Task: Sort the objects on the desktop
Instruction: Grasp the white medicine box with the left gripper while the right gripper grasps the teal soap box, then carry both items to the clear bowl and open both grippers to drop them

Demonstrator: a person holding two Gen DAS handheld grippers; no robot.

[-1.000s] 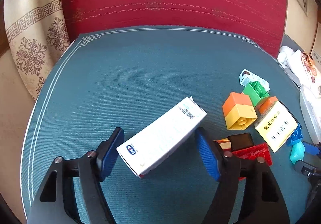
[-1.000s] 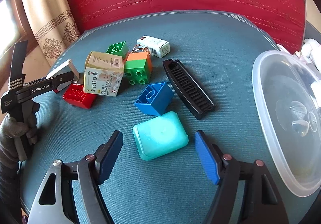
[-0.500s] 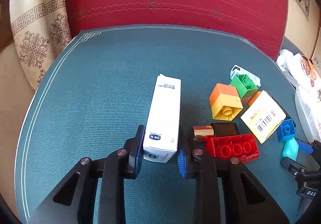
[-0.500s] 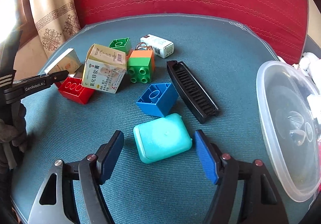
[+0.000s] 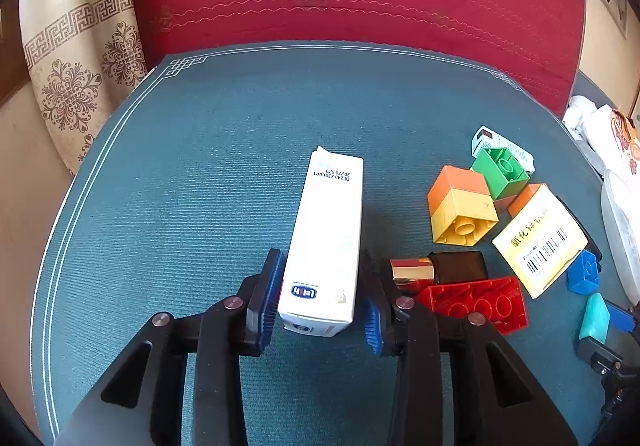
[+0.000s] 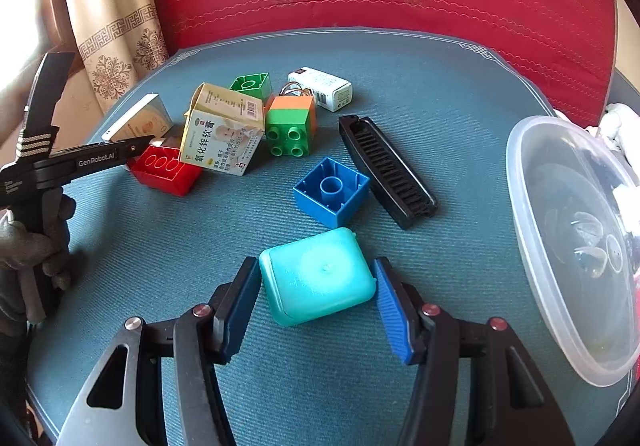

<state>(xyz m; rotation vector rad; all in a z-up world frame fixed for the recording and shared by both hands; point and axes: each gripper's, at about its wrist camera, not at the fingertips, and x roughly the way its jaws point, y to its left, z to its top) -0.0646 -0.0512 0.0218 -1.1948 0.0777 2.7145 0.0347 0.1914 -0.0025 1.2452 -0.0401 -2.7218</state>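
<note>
Carton (image 5: 332, 214) sits in opening left claw (image 5: 321, 278), rounded plastic case (image 6: 320, 286) in closing right claw (image 6: 316, 270).

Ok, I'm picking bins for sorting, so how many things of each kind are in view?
Bricks or stacks: 5 (red brick, blue brick, green brick, green-orange stack, orange-yellow stack)
Cardboard boxes: 3 (long white box, yellow box, small white box)
Teal case: 1
Black comb: 1
Lipstick: 1
Wire ring: 1
Clear bowl: 1
Total: 13
</note>
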